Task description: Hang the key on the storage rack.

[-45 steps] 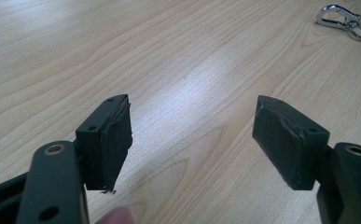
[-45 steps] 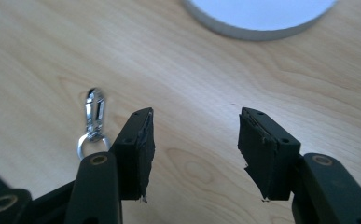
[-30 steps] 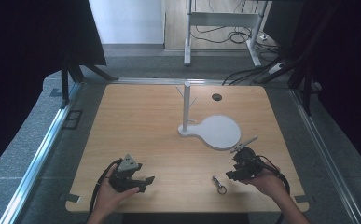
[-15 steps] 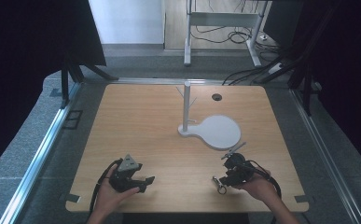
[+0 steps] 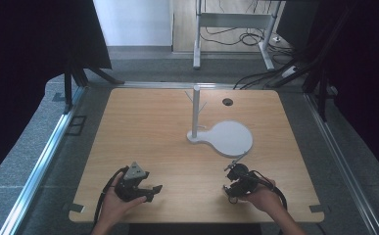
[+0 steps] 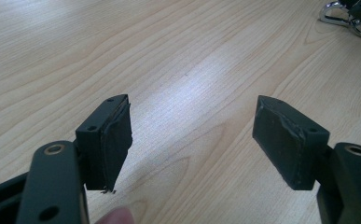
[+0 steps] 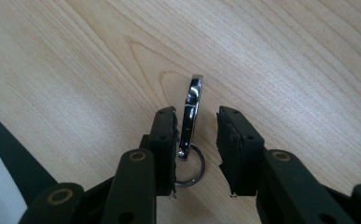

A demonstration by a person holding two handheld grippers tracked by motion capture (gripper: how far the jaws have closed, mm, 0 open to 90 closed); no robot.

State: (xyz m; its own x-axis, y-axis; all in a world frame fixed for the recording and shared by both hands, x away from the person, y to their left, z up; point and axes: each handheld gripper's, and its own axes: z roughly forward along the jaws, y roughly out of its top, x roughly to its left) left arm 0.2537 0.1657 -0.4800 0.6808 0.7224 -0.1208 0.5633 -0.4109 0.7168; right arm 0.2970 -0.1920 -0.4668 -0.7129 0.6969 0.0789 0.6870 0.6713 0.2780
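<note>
Right tongs (image 7: pixel 196 140) half-closed around one keyring clip (image 7: pixel 190 112), left tongs (image 6: pixel 192 140) spread, one stand (image 5: pixel 221 132)

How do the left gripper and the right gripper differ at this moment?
The left gripper stands wide open over bare wood; the right gripper is nearly closed. A metal clip sits between the right gripper's jaws; the left gripper's jaws hold nothing. Both are black and low over the table.

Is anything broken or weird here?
A little. The left gripper has a frayed pad: its edge looks torn, with a bit hanging off the bottom. The key clip between the right gripper's jaws looks fine.
</note>
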